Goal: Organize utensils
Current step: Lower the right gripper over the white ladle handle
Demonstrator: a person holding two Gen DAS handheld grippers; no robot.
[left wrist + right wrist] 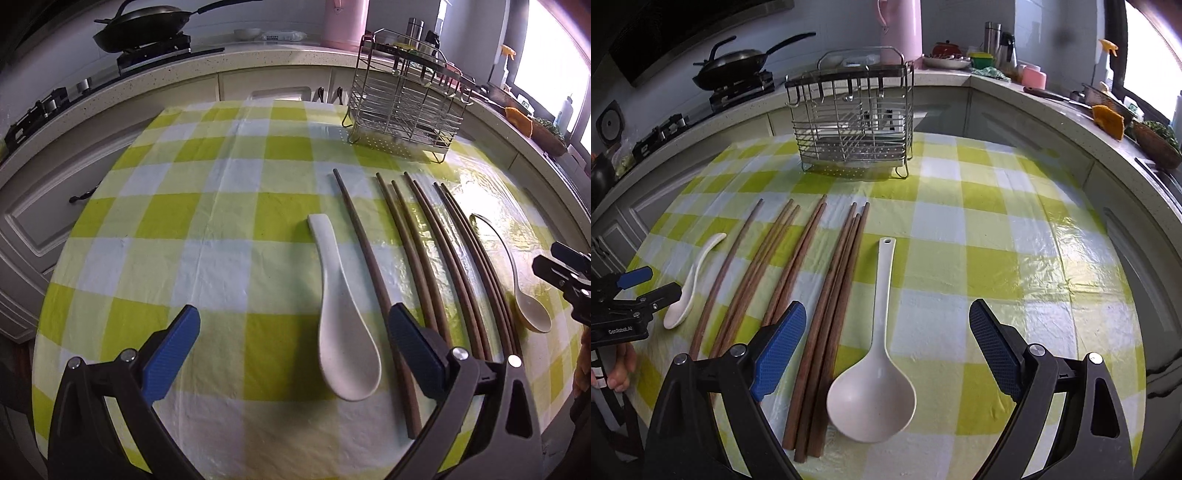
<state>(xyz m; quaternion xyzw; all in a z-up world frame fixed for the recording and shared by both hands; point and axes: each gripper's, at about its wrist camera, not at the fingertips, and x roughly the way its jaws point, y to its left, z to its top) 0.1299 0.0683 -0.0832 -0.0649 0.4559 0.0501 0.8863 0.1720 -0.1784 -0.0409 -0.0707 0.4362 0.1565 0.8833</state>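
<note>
A short white soup spoon (pixel 341 325) lies on the checked cloth between the open fingers of my left gripper (pixel 295 325), which hovers above it. Several brown chopsticks (pixel 436 258) lie side by side to its right. A long-handled cream ladle (pixel 873 373) lies between the open fingers of my right gripper (pixel 888 317), bowl toward the camera. The chopsticks (pixel 827 291) run left of the ladle, and the soup spoon (pixel 690 280) lies further left. The wire utensil rack (pixel 851 122) stands empty at the far side of the table. The ladle (pixel 517 280) also shows in the left wrist view.
The table carries a green and white checked cloth (pixel 997 229). Behind it runs a kitchen counter (pixel 258 55) with a wok (pixel 144 26) on a stove, a pink jug (pixel 903 26) and bottles. The left gripper (pixel 646 288) shows at the left edge, held by a hand (pixel 622 369).
</note>
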